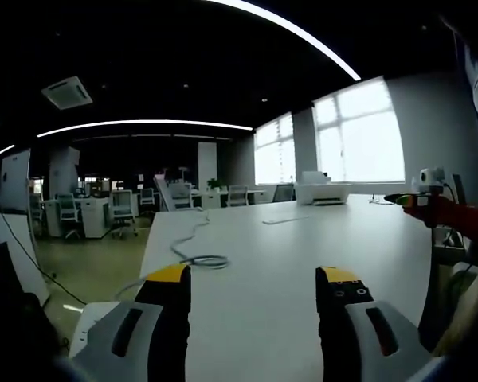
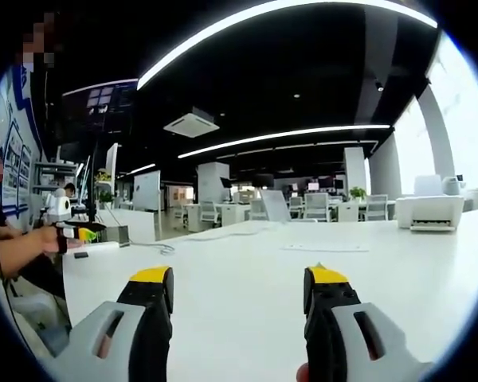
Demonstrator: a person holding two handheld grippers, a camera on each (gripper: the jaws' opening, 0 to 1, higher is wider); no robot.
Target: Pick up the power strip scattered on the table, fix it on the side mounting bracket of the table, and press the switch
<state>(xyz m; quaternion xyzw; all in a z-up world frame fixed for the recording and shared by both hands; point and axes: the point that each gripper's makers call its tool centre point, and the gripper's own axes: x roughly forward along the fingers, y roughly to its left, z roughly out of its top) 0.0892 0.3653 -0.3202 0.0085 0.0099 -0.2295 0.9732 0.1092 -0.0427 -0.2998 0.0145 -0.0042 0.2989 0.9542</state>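
In the left gripper view my left fingers (image 1: pixel 257 290) stand spread wide over the white table (image 1: pixel 303 247), holding nothing; a grey cable (image 1: pixel 197 253) coils just ahead to their left, and I cannot make out the power strip itself. In the right gripper view my right fingers (image 2: pixel 237 294) are equally spread and empty above bare table (image 2: pixel 247 255); I judge the left is nearer the cable.

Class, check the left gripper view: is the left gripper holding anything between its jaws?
No: the left gripper is open, with bare white table between its jaws.
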